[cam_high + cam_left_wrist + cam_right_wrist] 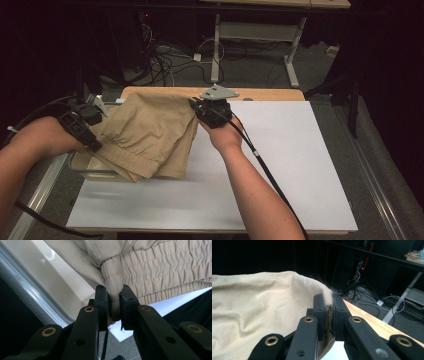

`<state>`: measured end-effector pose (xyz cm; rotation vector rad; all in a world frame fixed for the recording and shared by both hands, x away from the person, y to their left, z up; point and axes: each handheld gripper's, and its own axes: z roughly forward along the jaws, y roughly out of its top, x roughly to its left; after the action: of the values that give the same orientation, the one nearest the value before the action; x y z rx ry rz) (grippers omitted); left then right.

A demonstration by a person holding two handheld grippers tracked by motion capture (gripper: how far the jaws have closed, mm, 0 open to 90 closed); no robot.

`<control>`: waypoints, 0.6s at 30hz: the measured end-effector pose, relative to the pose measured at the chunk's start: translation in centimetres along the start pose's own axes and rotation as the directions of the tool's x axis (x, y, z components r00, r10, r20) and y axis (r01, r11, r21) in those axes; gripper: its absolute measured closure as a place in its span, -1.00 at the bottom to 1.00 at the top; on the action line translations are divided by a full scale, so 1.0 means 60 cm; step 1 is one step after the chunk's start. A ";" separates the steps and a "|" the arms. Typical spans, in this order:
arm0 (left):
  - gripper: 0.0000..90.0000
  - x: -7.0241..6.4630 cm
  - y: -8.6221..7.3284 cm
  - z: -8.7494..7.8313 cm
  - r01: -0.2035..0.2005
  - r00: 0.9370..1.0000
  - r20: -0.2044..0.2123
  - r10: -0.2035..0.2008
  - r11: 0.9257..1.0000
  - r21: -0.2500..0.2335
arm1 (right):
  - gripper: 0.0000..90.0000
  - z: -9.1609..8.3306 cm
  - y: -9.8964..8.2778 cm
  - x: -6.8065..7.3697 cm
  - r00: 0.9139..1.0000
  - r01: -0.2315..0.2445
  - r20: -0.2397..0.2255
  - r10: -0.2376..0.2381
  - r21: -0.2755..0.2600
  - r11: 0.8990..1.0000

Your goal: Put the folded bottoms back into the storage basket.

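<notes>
Tan shorts (150,132) with an elastic waistband hang between my two grippers, lifted off the white sheet (280,165). My left gripper (94,142) is shut on the gathered waistband (114,305), which is pinched between its black pads (102,303). At the far side, my right gripper (196,106) is shut on a fold of the tan cloth (262,307); a thin edge of that cloth sits squeezed between its pads (320,307). The shorts sag over the left part of the table, waistband toward the near left.
A pale plastic bin (87,165) sits at the table's left edge under the shorts. The wooden tabletop (270,94) shows at the far edge. Cables (165,62) and desk legs (216,47) lie on the floor beyond. A metal rail (42,192) runs along the left side.
</notes>
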<state>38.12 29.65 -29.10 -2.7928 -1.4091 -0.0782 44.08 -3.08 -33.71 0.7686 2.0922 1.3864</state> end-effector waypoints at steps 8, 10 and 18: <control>0.72 0.041 -0.029 0.011 0.049 0.999 -0.005 -0.049 0.999 -0.010 | 0.90 0.047 0.018 0.017 1.000 0.020 -0.022 -0.020 0.008 1.000; 0.72 0.050 -0.035 0.014 0.060 0.998 -0.002 -0.060 0.998 -0.015 | 0.90 0.059 0.023 0.022 0.999 0.025 -0.026 -0.025 0.009 1.000; 0.72 0.079 -0.056 0.009 0.099 0.995 -0.014 -0.099 0.995 -0.030 | 0.90 0.094 0.041 0.034 0.998 0.042 -0.039 -0.042 0.006 0.999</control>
<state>38.23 35.48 -29.44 -2.7373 -1.5552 -0.1224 46.92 2.79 -33.58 0.7017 2.1314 1.3828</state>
